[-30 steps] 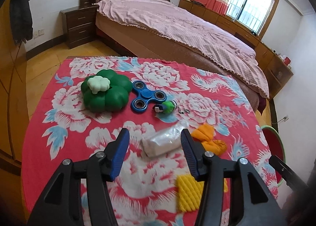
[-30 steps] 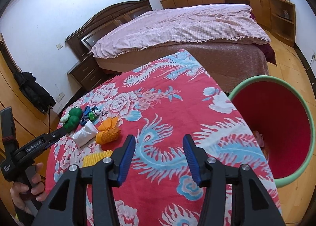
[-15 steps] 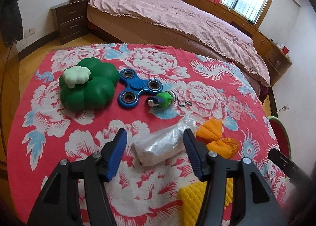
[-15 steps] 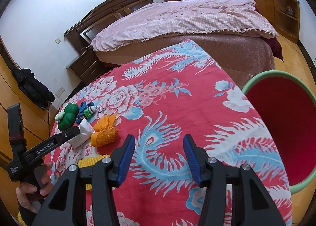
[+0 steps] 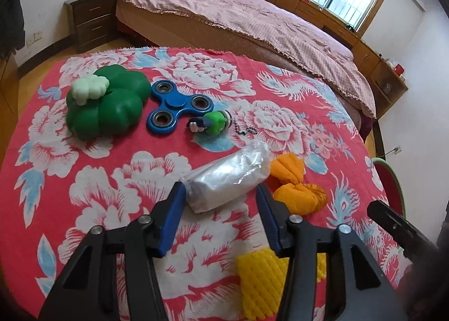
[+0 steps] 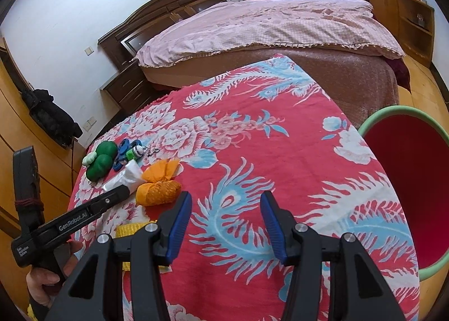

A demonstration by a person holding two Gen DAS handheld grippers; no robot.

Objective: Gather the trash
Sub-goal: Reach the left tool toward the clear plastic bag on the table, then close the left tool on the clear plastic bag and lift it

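Observation:
A crumpled clear plastic bag [image 5: 228, 175] lies on the red floral tablecloth [image 5: 92, 186]. My left gripper [image 5: 220, 194] is open, its blue pads on either side of the bag's near end, not closed on it. An orange net wrapper [image 5: 297, 180] lies just right of the bag and a yellow foam net [image 5: 259, 283] lies near me. The bag [image 6: 126, 178], orange wrapper [image 6: 158, 185] and left gripper [image 6: 126, 190] also show in the right wrist view. My right gripper [image 6: 226, 204] is open and empty above the cloth.
A green clover toy [image 5: 105, 102], a blue fidget spinner [image 5: 178, 109] and a small green keychain figure [image 5: 212, 124] lie at the back of the table. A red bin with a green rim [image 6: 404, 183] stands on the floor right of the table. A bed [image 6: 266, 23] lies beyond.
My left gripper has moved forward and down until its open pads flank the plastic bag. My right gripper has drifted a little left, away from the bin.

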